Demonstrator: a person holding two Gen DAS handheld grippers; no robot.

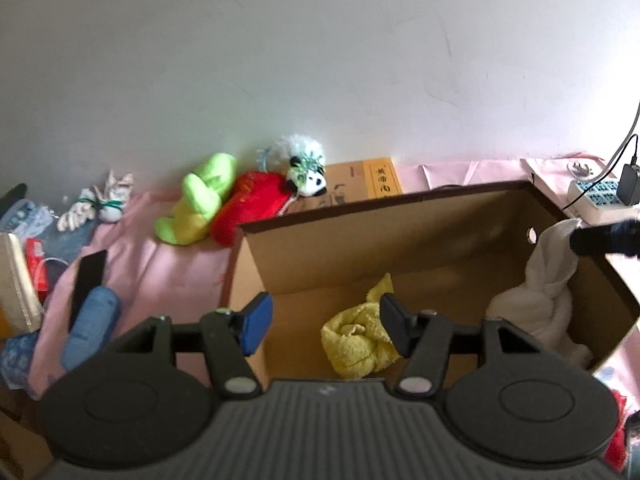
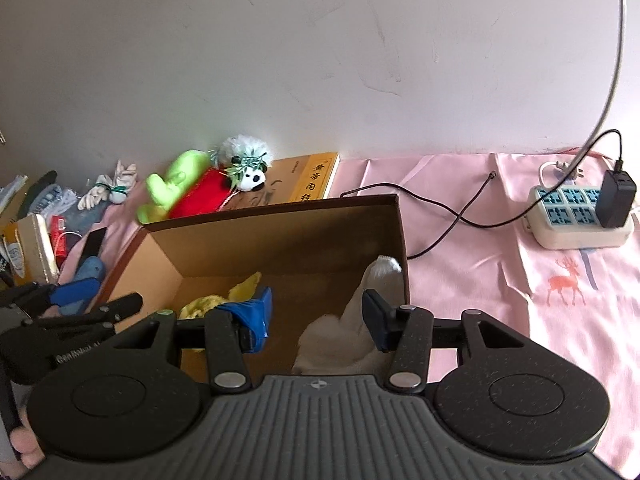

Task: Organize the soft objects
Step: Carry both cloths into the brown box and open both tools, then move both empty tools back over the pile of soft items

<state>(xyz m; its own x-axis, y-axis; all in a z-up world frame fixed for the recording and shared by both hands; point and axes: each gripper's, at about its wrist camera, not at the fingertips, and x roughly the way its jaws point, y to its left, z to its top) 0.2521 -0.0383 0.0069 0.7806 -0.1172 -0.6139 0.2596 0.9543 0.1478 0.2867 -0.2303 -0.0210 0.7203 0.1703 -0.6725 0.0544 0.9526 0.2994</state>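
Observation:
An open cardboard box (image 1: 360, 240) sits on a pink cloth. A crumpled yellow cloth (image 1: 356, 344) lies on its floor. A white cloth (image 1: 548, 280) leans against the right wall inside. My left gripper (image 1: 324, 328) is open and empty over the box's near left part, above the yellow cloth. My right gripper (image 2: 316, 320) is open over the box (image 2: 280, 236), with the white cloth (image 2: 344, 328) just below its fingers, not gripped. The yellow cloth (image 2: 224, 300) shows left of it. A green plush (image 1: 200, 200), red plush (image 1: 248, 204) and panda (image 1: 308, 176) lie behind the box.
A yellow book (image 2: 312, 176) lies against the wall. A power strip (image 2: 576, 216) with a black charger and cables is at the right. A blue roll (image 1: 92, 328), a black flat object (image 1: 88, 276), a small white knotted toy (image 1: 108, 200) and clutter lie at the left.

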